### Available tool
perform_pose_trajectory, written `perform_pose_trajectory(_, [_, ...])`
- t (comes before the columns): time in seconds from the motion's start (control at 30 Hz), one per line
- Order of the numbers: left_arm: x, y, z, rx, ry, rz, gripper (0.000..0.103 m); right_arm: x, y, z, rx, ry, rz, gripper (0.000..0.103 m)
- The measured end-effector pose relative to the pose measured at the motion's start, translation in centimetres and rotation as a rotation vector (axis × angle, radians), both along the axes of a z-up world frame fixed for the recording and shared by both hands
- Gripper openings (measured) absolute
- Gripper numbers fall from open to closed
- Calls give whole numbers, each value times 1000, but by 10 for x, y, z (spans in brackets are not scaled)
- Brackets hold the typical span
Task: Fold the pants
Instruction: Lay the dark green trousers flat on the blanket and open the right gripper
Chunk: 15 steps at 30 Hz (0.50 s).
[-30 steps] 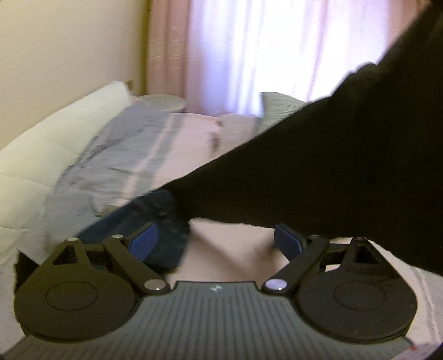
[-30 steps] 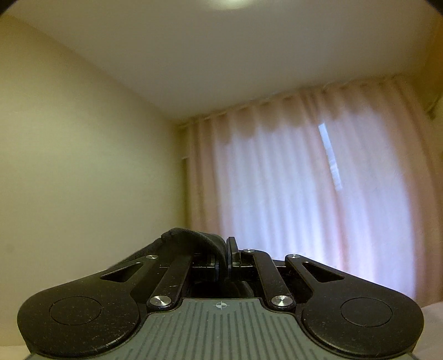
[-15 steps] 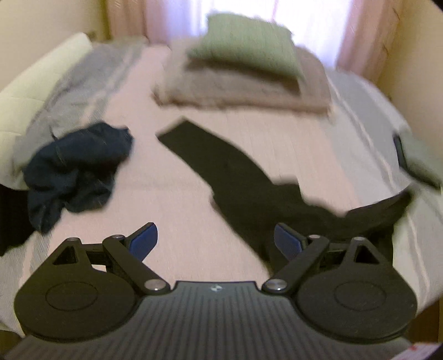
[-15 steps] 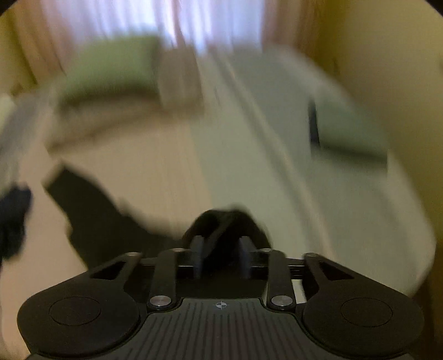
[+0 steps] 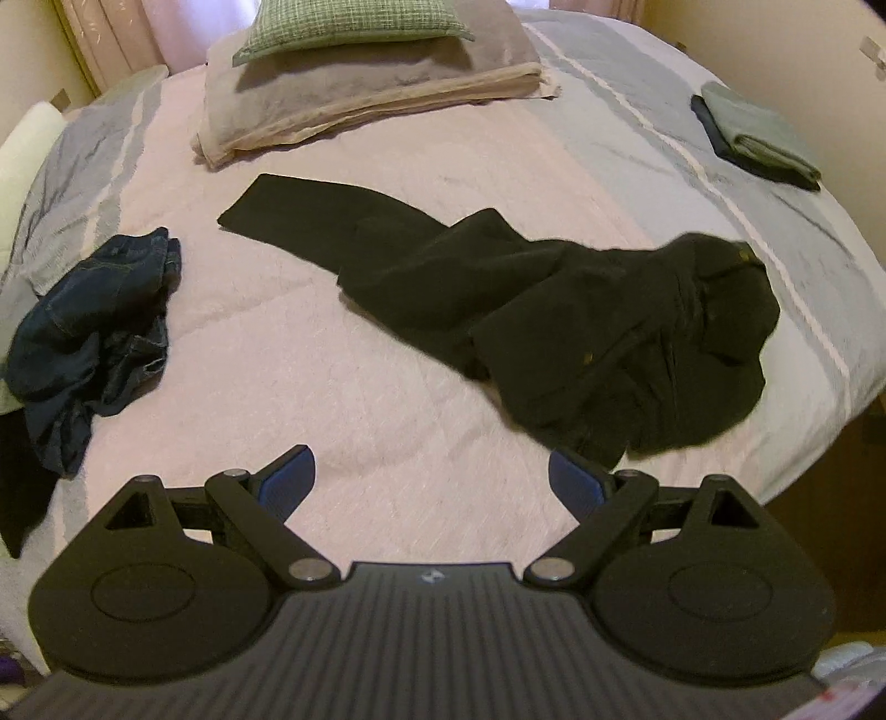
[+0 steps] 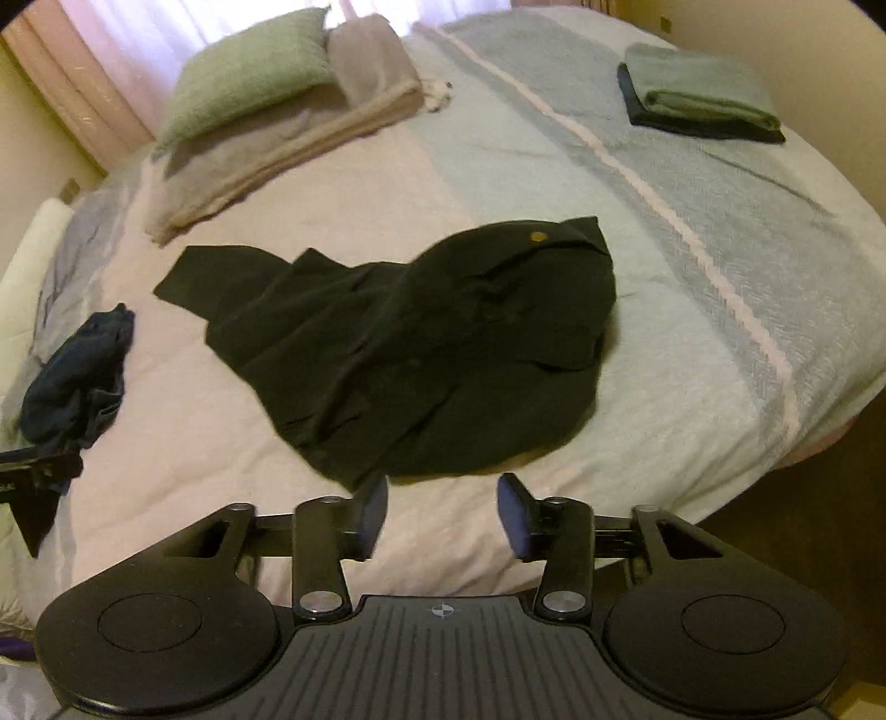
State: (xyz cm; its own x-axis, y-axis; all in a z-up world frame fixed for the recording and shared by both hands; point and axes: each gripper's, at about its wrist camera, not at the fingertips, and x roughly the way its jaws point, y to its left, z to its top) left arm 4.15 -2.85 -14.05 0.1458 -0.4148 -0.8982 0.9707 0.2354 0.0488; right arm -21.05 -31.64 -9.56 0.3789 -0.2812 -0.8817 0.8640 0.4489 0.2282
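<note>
Black pants [image 5: 559, 310] lie crumpled on the bed, one leg stretched toward the far left and the waist bunched at the right. The right wrist view shows the same black pants [image 6: 421, 343] as a heap with a brass button on top. My left gripper [image 5: 432, 482] hovers open above the bedspread, near the front edge of the heap, with nothing between its blue pads. My right gripper [image 6: 443, 512] hangs just in front of the heap, its jaws opening and nothing between them.
A crumpled dark blue garment [image 5: 94, 332] lies at the left of the bed [image 5: 343, 387]. Folded beige blankets [image 5: 365, 94] with a green pillow [image 5: 349, 22] sit at the far end. A folded green and dark pile [image 5: 753, 138] rests at the far right. The bed edge drops off at right.
The black pants were held up by the right gripper; they now lie on the bed. The right gripper swung down from the ceiling and opened. The left view tilted down over the bed.
</note>
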Motion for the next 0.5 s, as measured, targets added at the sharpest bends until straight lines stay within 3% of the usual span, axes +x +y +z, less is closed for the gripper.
perform_pose_trajectory(0.1, [-1,22,9,-1,-1,-12,89,1,30,7,-28,-16,7,54])
perform_pose_trajectory(0.5, [-13,84,40,-73,-15,-70,89,-7,119,10,-88,-3,12,57])
